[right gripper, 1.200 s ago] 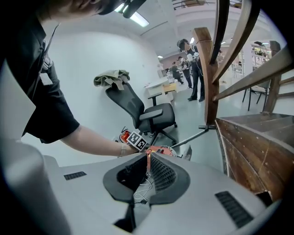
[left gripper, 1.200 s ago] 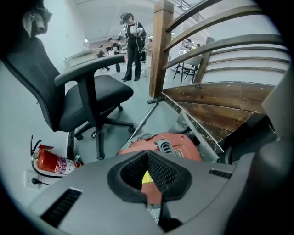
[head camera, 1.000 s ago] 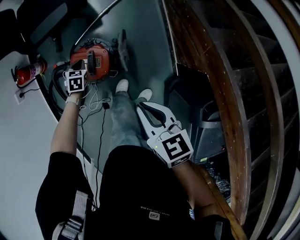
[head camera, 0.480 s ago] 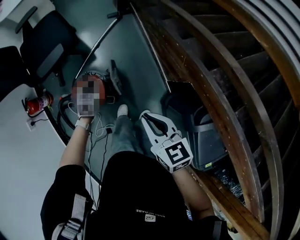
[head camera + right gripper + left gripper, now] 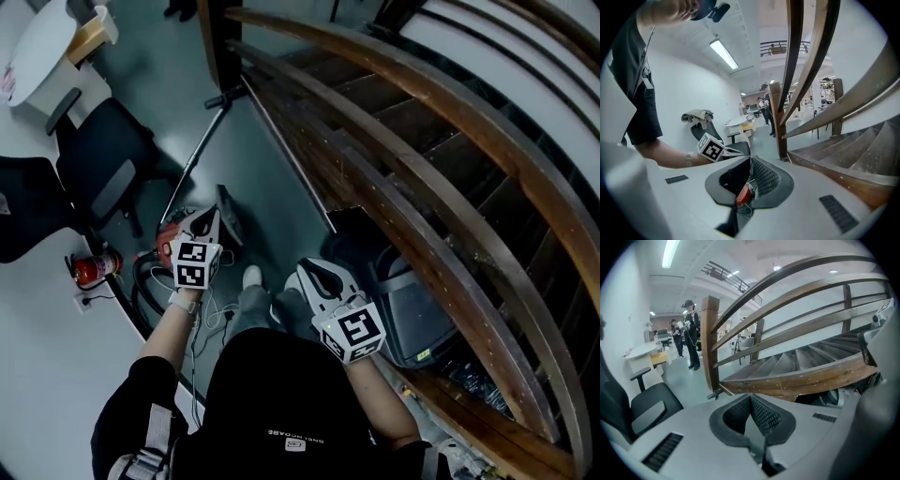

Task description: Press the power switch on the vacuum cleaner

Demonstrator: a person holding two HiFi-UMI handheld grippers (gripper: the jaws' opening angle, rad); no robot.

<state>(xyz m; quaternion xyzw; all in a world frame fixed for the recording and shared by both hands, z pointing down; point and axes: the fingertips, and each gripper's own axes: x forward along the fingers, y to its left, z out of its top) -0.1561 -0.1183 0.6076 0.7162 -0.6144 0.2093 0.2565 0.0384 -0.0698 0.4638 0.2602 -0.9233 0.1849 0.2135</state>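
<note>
The red vacuum cleaner (image 5: 167, 235) sits on the grey floor at the left of the head view, mostly hidden behind my left gripper (image 5: 209, 218). That gripper hangs above it, jaws together and holding nothing. In the left gripper view my left gripper (image 5: 750, 398) points at the wooden staircase. My right gripper (image 5: 310, 270) is lower, over my shoes, shut and empty. In the right gripper view my right gripper (image 5: 751, 160) shows a bit of the red vacuum cleaner (image 5: 743, 195) through the slot under its jaws, with the left gripper's marker cube (image 5: 712, 149) beyond.
A curved wooden stair rail (image 5: 412, 159) fills the right side. A black bin (image 5: 412, 300) stands by my right gripper. A fire extinguisher (image 5: 94, 269), a black hose (image 5: 139, 281), the vacuum's wand (image 5: 199, 155) and an office chair (image 5: 103, 169) lie to the left. People stand far off (image 5: 691, 333).
The head view has swung upward, taking in more stairs and floor. My left gripper has come up off the vacuum cleaner's top. My right gripper has stayed near my legs.
</note>
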